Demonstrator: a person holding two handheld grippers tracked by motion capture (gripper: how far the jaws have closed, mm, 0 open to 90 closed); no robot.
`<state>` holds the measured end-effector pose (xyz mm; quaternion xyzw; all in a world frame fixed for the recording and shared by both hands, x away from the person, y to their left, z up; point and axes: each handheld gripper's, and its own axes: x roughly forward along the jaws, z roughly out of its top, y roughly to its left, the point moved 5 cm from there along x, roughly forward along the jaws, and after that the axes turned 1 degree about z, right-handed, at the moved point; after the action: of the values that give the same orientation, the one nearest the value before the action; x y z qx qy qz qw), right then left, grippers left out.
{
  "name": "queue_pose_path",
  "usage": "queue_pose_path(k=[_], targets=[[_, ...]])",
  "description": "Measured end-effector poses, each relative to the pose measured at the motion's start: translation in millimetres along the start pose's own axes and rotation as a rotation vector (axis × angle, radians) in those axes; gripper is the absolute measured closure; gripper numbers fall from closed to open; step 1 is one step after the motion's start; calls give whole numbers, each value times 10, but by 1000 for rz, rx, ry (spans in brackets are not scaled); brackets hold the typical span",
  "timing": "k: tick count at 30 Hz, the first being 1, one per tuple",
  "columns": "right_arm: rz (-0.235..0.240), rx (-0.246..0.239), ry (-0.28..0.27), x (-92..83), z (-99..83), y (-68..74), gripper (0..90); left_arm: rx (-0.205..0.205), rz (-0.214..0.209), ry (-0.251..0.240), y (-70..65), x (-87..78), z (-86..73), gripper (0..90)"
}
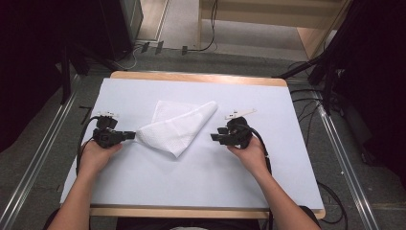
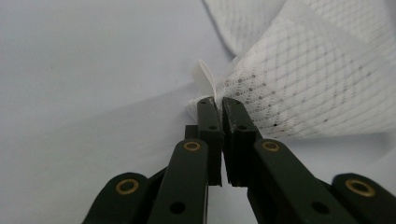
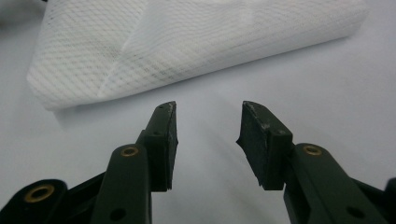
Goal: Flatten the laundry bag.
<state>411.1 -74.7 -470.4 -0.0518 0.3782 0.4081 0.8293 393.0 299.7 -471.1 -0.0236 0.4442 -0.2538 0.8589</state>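
a white cloth [image 1: 178, 126] lies folded on the pale surface [image 1: 201, 177], a little left of the middle of the high view. it has a net pattern on it. one corner of the cloth points to the left of the frame, and the far end points up and to the right.

the left hand-held gripper [image 1: 130, 135] sits at the left of the high view, in the person's left hand [image 1: 97, 155]. its jaws are pressed together on the left corner of the cloth. in the left gripper view the left hand-held gripper [image 2: 219, 103] has a small bit of cloth [image 2: 299, 79] squeezed between its two black jaws, and the rest of the cloth fans out to the upper right of the frame.

the right hand-held gripper [image 1: 214, 136] is at the right of the middle in the high view, in the right hand [image 1: 249, 151]. it is near the cloth but not touching it. in the right gripper view the right hand-held gripper [image 3: 209, 122] has its jaws apart with only bare surface between them. the cloth [image 3: 187, 42] lies across the top of that frame, just past the jaw tips.

a small white tag [image 1: 239, 113] lies on the surface just above the right hand-held gripper.
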Motion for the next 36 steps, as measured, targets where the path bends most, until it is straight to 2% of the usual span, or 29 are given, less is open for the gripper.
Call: queue_pose_path(k=[3, 6, 7, 8, 11, 13, 14, 15, 16, 18, 19, 21, 24, 28, 29, 36], targets=[[-3, -1, -1, -1, 0, -19, 582, 14, -10, -17, -62, -42, 36, 883], [-6, 11, -3, -7, -2, -40, 582, 49, -20, -48, -206, -124, 103, 883], [-8, 11, -2, -9, -3, -46, 582, 49, -20, -48, -206, -124, 103, 882], [-6, 12, -1, -11, -5, -50, 582, 67, -10, -54, -267, -170, 124, 882], [-9, 13, 3, -6, -10, -62, 582, 68, -18, -68, -322, -220, 144, 882], [-10, 11, 7, -1, -14, -66, 582, 78, -39, -94, -411, -285, 183, 882], [-10, 11, 7, -1, -14, -66, 582, 78, -39, -94, -411, -285, 183, 883], [-12, 10, 8, 3, -15, -69, 582, 73, -60, -117, -472, -323, 221, 882], [-13, 12, 9, 3, -14, -69, 582, 73, -60, -117, -472, -323, 221, 883], [-18, 18, 7, -5, -11, -72, 582, 100, -70, -127, -591, -366, 279, 883], [-18, 18, 7, -5, -11, -72, 582, 100, -70, -127, -591, -366, 279, 883], [-21, 15, 6, -26, -13, -88, 582, 117, -96, -142, -720, -385, 338, 883], [-25, 23, 2, -36, -14, -99, 582, 126, -111, -141, -784, -375, 368, 883], [-37, 35, 2, -79, -24, -134, 582, 141, -140, -129, -928, -270, 408, 883], [-37, 35, 2, -79, -24, -134, 582, 141, -140, -129, -928, -270, 408, 884], [-64, 66, -8, -155, -50, -225, 582, 194, -176, -95, -1165, -117, 452, 883]])
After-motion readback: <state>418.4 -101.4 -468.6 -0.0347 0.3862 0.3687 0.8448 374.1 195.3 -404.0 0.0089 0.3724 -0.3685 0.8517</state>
